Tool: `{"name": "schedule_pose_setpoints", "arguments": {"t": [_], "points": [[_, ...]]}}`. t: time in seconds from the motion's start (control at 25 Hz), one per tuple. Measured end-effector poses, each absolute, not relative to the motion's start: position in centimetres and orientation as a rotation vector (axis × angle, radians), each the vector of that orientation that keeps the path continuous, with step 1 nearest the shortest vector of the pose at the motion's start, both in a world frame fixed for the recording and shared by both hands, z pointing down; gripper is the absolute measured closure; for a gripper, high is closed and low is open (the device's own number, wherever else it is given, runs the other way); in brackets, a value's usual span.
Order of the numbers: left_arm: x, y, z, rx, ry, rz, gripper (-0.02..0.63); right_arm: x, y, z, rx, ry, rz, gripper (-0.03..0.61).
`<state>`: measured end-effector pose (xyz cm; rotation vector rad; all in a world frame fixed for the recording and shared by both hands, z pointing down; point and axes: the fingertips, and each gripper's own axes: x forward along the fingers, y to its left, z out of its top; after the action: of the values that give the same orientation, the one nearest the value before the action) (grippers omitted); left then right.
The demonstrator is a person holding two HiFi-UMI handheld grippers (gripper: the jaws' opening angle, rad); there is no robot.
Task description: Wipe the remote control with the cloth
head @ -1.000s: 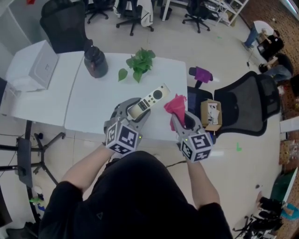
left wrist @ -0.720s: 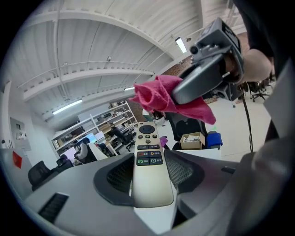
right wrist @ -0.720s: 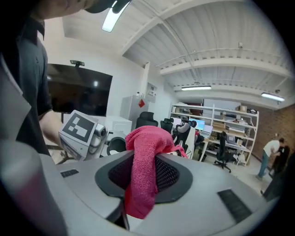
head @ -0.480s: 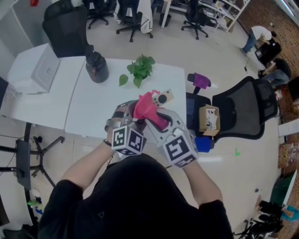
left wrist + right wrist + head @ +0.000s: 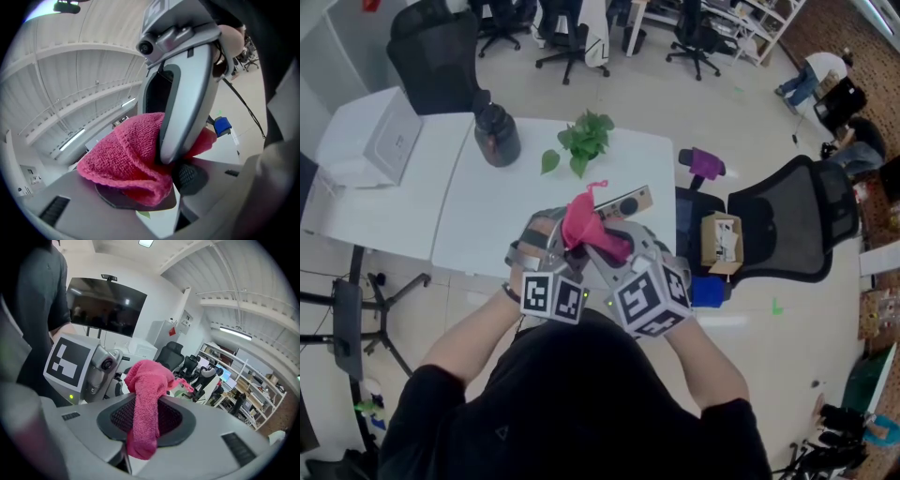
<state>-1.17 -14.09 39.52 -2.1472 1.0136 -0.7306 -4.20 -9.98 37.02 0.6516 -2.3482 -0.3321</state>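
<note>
I count two claws, one cloth and one remote. My right claw [image 5: 614,246] is pinched tight on a strip of the pink cloth [image 5: 584,223]. The cloth is a nubby terry knit with a stitched hem, and it is bunched into a soft lump lying over the remote [image 5: 628,203]. Only the remote's far end shows, a flat, pale oblong with a dark round ring on it, over the smooth white counter [image 5: 487,211]. My left claw [image 5: 551,234] has its jaws set fairly wide and, I think, clamped on the remote, though the cloth covers the grip itself. In the left gripper view, one smooth grey jaw of the right claw cuts across the cloth. On the counter stand one leafy green plant [image 5: 581,139] and one dark, rounded jug [image 5: 495,133].
</note>
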Motion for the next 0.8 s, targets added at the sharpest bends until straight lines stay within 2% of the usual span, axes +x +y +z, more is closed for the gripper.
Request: {"name": "schedule_pose_setpoints", "arguments": {"t": [0.44,0.8], "points": [[-1.3,-13.3,39.7,-2.158,1.003,-0.686,0.402,1.2,-12.7,36.7,0.865,-2.249,-0.393,0.471],[-1.4,-12.9,40.1,-2.18,1.007,-0.689,0.402,6.3,-14.9,35.1,1.087,-2.208,-0.297,0.471]]}}
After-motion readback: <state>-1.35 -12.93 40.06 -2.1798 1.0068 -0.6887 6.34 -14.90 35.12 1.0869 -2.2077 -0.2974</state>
